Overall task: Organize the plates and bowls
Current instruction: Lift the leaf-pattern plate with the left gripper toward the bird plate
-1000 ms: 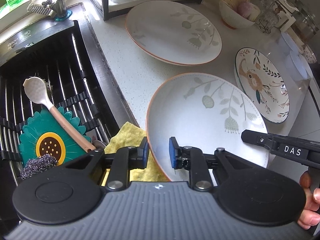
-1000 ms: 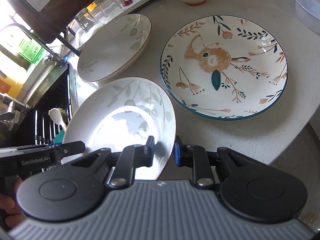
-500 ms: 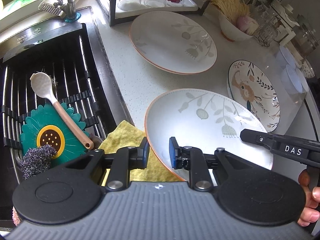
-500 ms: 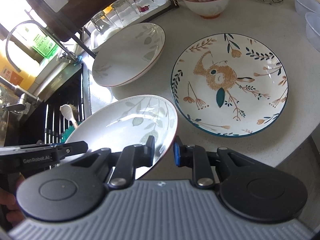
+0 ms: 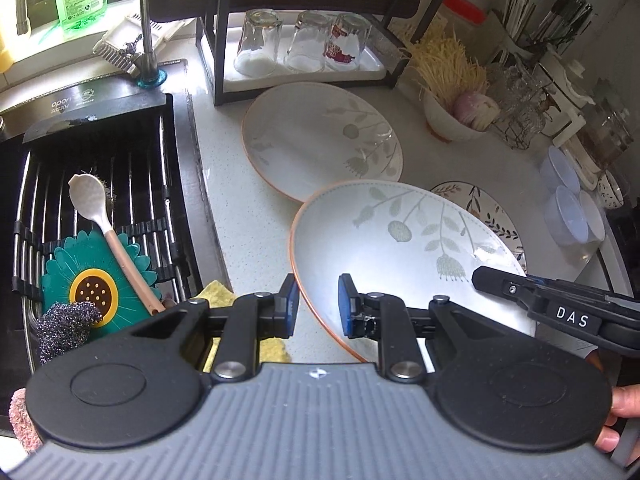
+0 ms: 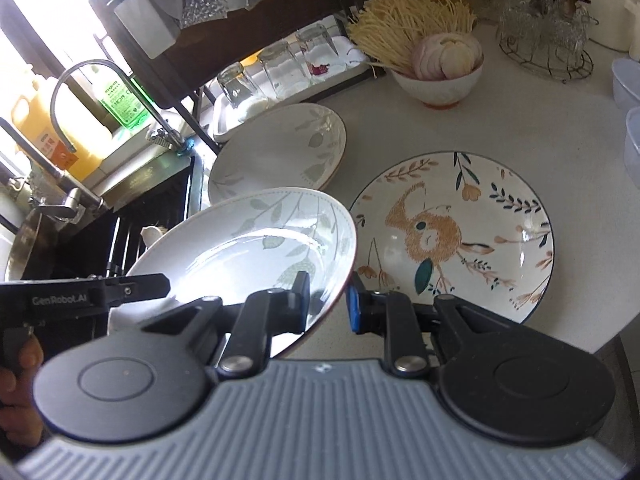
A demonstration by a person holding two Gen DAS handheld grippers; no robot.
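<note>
A white leaf-pattern plate with an orange rim is held in the air between both grippers. My left gripper is shut on its left rim. My right gripper is shut on its right rim. The plate is tilted and lifted above the counter. A second leaf-pattern plate lies on the counter behind it, also in the right wrist view. A bird-pattern plate with a teal rim lies to the right, partly hidden in the left wrist view.
A sink with a rack, a spoon and a green sunflower mat lies left. A yellow cloth sits at the sink edge. A rack with glasses and a bowl of noodles stand behind. Plastic tubs stand right.
Both grippers have lifted the held plate up off the counter and tilted it. The views have pulled back, and the other plates now lie farther below.
</note>
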